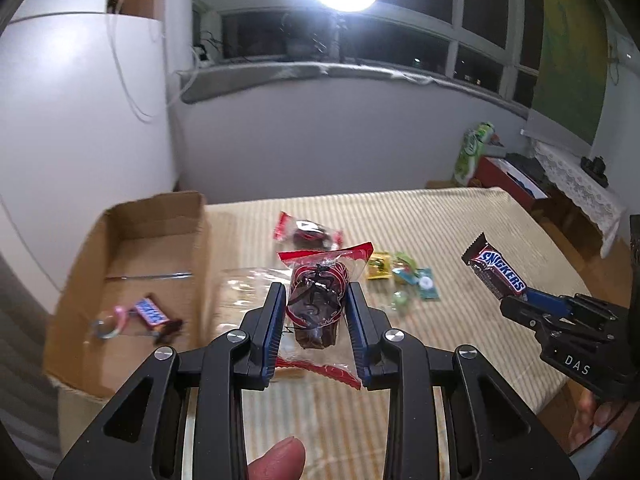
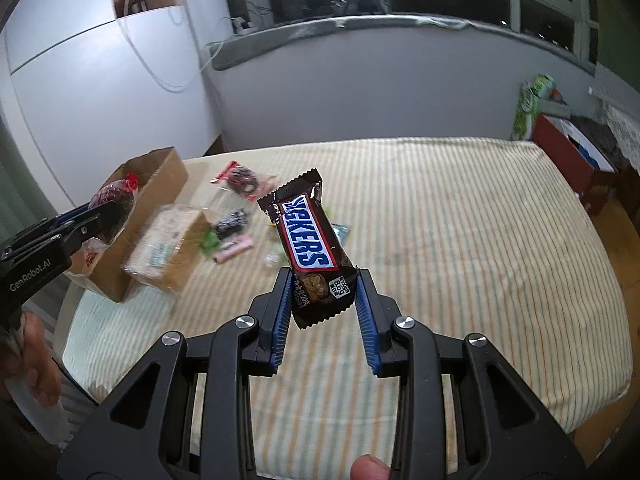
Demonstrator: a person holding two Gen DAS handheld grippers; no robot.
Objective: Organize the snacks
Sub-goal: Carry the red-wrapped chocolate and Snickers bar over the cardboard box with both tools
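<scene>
In the left wrist view, the left claw is nearly closed and grasps a red-edged cake packet above the striped cloth, beside the cardboard box. In the right wrist view, the right claw clamps a Snickers bar by its lower end, lifted above the cloth.

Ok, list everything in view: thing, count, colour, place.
Snickers bar: one, brown and blue, in the right gripper.
red-wrapped snack: one, red and clear, in the left gripper.
second red-wrapped snack: one, red and clear, on the bed.
small sweets: several, yellow, green, teal, on the bed.
cardboard box: one, brown, left bed edge, holding a few snacks.
striped bed cover: one, cream.
left gripper: one, black and blue, shut.
right gripper: one, black and blue, shut.
</scene>
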